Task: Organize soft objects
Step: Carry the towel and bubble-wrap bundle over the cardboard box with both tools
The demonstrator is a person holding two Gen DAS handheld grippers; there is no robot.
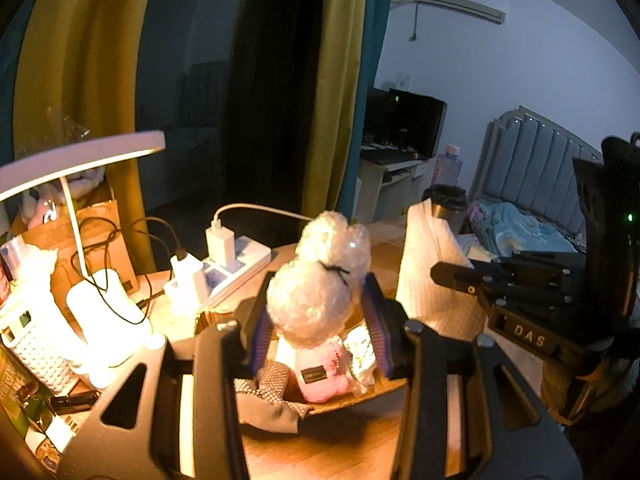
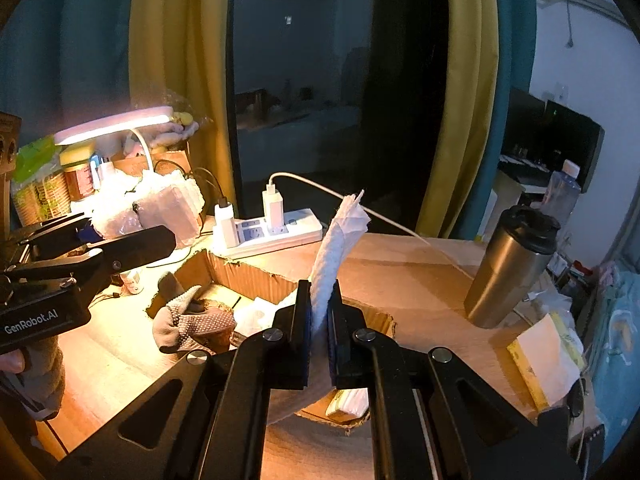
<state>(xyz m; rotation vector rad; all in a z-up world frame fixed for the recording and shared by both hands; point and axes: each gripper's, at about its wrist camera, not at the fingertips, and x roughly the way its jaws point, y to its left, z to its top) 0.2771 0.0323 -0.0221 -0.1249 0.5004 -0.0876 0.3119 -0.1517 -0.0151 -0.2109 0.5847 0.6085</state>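
Jaws of the left gripper (image 1: 318, 320) stand partly apart, clamped on a bubble-wrap bundle (image 1: 320, 280) tied at its middle, held above the cardboard box (image 1: 352, 400). Inside the box: a pink pouch (image 1: 320, 372) and a dotted grey glove (image 1: 268, 392). Far right, the right gripper (image 1: 452, 276) holds a white paper towel (image 1: 428, 264)

Right wrist view: jaws of the right gripper are together, pinching the paper towel (image 2: 340, 240) (it stands upright) over the box (image 2: 256, 276). Left of it, the glove (image 2: 192, 320) drapes over the box edge; a steel tumbler (image 2: 512, 268) stands right
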